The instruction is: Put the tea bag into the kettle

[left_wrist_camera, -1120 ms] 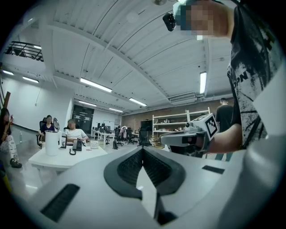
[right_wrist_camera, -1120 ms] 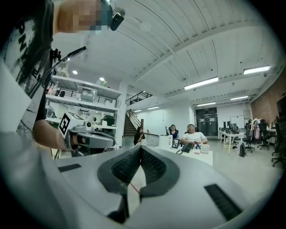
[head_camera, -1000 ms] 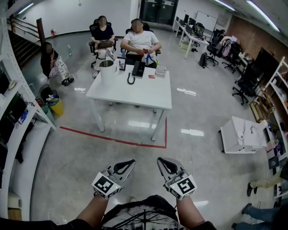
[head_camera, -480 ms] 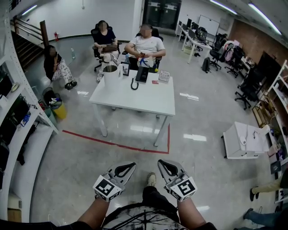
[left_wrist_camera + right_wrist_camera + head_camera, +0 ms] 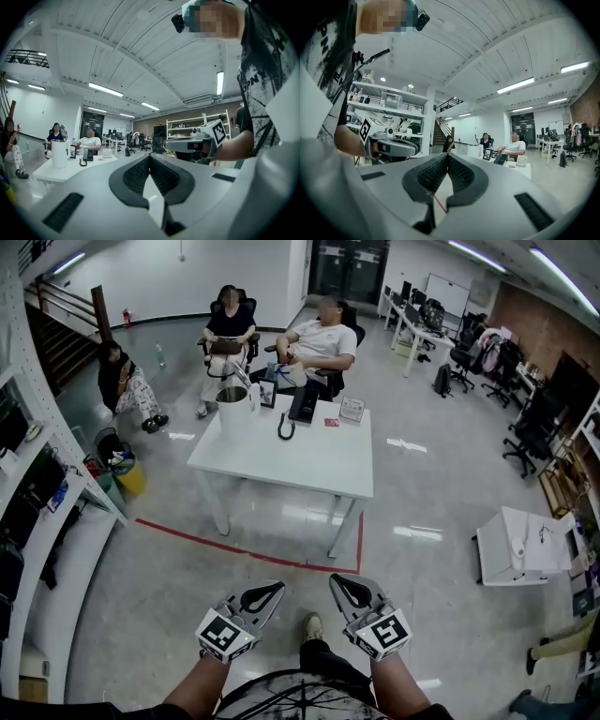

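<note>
A white kettle (image 5: 232, 409) stands with its lid open at the far left of a white table (image 5: 281, 460) several steps ahead; it also shows in the left gripper view as the kettle (image 5: 59, 153). A small red packet (image 5: 330, 422), too small to tell as the tea bag, lies near the table's far right. My left gripper (image 5: 273, 588) and right gripper (image 5: 336, 579) are held low in front of my body, far from the table. The jaws of both are shut with nothing between them, as the left gripper (image 5: 150, 156) and right gripper (image 5: 447, 155) show in their own views.
A black phone (image 5: 302, 403), a framed picture (image 5: 268, 393) and a card stand (image 5: 352, 409) share the table. Three people sit behind it. Red tape (image 5: 234, 549) marks the floor before the table. Shelves (image 5: 37, 484) line the left; a white box (image 5: 525, 545) stands right.
The table and the seated people have slid lower and nearer in the head view as I walk forward. A foot now shows between the grippers. Both grippers stay shut.
</note>
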The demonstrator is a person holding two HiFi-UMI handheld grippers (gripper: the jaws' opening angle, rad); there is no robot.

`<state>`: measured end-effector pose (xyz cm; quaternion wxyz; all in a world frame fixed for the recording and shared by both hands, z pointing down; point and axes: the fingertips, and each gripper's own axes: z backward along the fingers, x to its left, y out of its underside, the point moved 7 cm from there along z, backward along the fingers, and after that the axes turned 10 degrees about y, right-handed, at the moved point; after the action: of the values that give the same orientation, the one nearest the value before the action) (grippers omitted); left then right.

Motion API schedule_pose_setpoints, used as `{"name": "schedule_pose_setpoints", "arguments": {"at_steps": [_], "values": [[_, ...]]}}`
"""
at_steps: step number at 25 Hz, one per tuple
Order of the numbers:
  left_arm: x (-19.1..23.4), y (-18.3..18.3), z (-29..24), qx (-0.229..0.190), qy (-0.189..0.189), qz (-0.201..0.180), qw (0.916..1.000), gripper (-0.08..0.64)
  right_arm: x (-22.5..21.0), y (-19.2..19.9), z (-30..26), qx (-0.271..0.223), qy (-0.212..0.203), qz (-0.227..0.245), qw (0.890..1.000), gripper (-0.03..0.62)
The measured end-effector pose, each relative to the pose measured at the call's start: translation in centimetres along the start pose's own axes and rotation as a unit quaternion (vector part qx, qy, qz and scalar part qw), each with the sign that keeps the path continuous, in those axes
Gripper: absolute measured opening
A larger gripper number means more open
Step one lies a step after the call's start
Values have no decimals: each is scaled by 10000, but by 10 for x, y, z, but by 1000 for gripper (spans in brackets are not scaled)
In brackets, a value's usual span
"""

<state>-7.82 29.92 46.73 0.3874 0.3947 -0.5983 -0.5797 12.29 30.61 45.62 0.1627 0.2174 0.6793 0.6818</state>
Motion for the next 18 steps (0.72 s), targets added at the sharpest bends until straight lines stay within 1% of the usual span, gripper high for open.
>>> {"name": "schedule_pose_setpoints", "arguments": {"at_steps": [3,18], "values": [[12,-3,-19,43,19,-41,10000,8,-20,-2,-13,0,-31,5,10000,11],[97,-20,-110,157,-252,-30,9996,8,-120,-4,-97,70,-495,-80,9987,11]]}}
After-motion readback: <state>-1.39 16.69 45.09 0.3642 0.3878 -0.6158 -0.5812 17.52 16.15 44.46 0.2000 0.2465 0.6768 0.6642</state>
